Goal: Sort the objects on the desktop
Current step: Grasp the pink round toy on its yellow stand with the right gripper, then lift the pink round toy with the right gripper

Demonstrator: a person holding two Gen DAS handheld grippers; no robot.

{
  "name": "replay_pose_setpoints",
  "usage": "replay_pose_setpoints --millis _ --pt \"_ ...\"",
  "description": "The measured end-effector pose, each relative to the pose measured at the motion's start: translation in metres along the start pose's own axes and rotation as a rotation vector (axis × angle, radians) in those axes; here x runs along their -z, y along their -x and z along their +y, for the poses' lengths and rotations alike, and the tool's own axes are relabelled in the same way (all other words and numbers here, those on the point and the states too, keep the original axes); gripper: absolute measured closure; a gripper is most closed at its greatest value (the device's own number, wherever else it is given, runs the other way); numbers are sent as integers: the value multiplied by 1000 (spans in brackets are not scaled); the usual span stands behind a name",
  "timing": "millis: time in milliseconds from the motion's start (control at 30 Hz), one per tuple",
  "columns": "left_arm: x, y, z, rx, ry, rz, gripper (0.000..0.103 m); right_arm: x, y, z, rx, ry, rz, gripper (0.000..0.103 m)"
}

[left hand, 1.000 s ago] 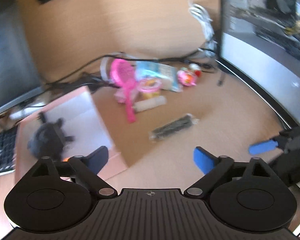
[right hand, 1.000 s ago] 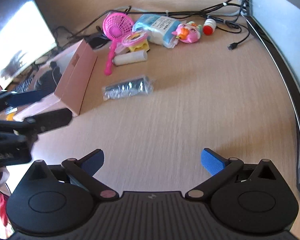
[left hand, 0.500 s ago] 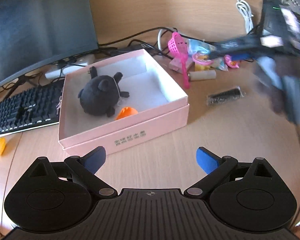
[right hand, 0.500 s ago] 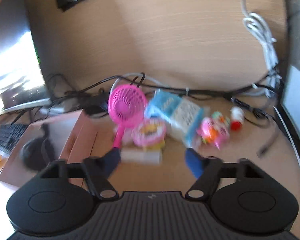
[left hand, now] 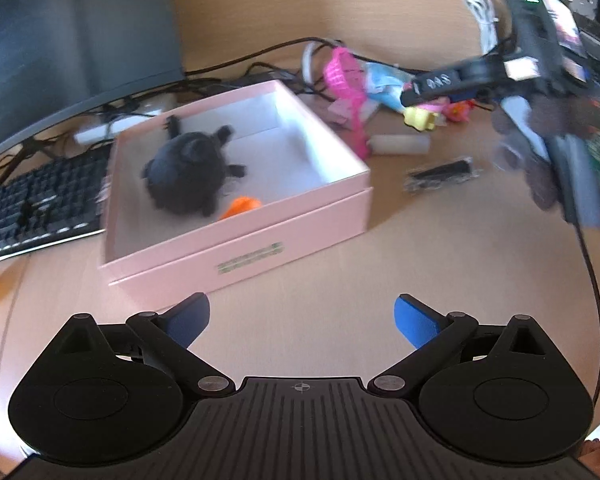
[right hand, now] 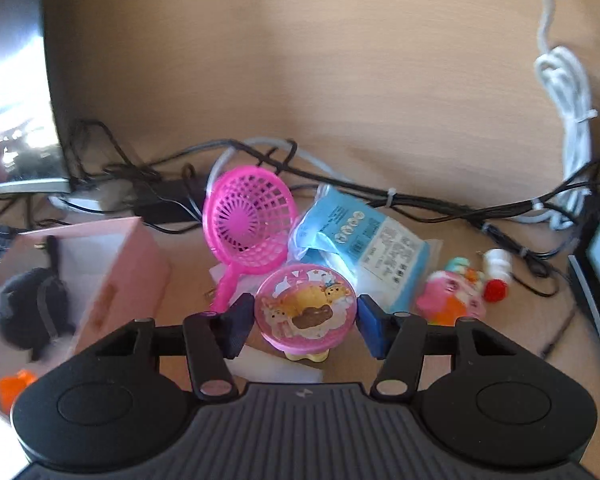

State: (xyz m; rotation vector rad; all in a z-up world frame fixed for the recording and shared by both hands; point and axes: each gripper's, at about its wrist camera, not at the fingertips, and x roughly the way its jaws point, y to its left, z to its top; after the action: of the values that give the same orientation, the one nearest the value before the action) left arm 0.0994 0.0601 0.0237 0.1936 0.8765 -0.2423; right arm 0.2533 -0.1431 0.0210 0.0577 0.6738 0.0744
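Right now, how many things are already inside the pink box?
2. A black plush toy sits toward the left of the pink box, and a small orange piece lies just in front of it by the near wall. Something smaller behind the plush could be hidden.

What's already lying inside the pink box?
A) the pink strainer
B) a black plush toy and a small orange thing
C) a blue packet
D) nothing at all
B: in the left wrist view the pink box holds a black plush toy and a small orange thing.
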Motion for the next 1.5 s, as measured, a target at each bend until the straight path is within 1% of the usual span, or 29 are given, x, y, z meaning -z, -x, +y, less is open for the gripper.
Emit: replay_pose_setpoints --millis 33,100,167,200,267,367,467,533,700,767,833,900,933,1033,1100,1200,1267,1300,1367,1433,1467,1500 --pt "-2 -2 -7 11 -3 -2 2 6 10 -3 -5 22 3 48" --pt "-5 -5 -21 35 -10 -3 1 24 24 -10 -40 44 42 48" --pt "-5 -7 -37 47 -29 -1 1 39 37 -13 -109 58 90 47" --pt "-4 -7 -44 47 -42 3 1 46 45 -15 -151 60 99 47" --pt "0 -6 -57 44 -69 17 1 58 64 -15 -239 76 111 47" --pt "11 -2 -70 16 -82 36 1 72 91 -18 -284 104 98 47" --pt "20 -3 -79 6 -62 38 1 83 107 -25 -262 138 78 47" --pt "23 -6 -87 15 -50 34 1 91 117 -29 -243 161 77 47" --pt "15 -17 -113 30 -43 -14 1 112 142 -50 -184 188 87 47" --pt "10 -24 -123 17 -24 -32 0 119 146 -57 -152 182 94 47" --pt "6 -33 -131 -21 -7 -35 0 125 152 -64 -134 161 92 47" --pt "2 -40 -136 -45 -3 -38 0 130 156 -70 -128 142 84 36" --pt "-1 -42 -137 -54 -4 -40 0 132 158 -72 -125 137 79 29" --pt "-12 -48 -138 -64 17 -46 0 136 160 -74 -123 140 79 27" --pt "-21 -54 -139 -55 40 -40 0 137 159 -75 -127 136 82 25" --pt "-34 -68 -143 -33 42 10 0 139 155 -71 -130 142 85 23" --pt "-39 -77 -147 -39 25 19 0 140 154 -67 -122 154 84 21" --pt "-40 -80 -149 -70 5 14 0 141 155 -65 -122 161 81 21" --pt "-36 -81 -150 -169 -35 -11 0 143 156 -61 -118 178 76 20" --pt "-26 -75 -149 -294 -111 -54 0 145 159 -59 -107 193 71 18" --pt "-20 -72 -146 -339 -140 -70 0 145 160 -58 -98 198 66 18" --pt "-12 -68 -138 -376 -145 -73 0 144 161 -57 -92 199 60 18"
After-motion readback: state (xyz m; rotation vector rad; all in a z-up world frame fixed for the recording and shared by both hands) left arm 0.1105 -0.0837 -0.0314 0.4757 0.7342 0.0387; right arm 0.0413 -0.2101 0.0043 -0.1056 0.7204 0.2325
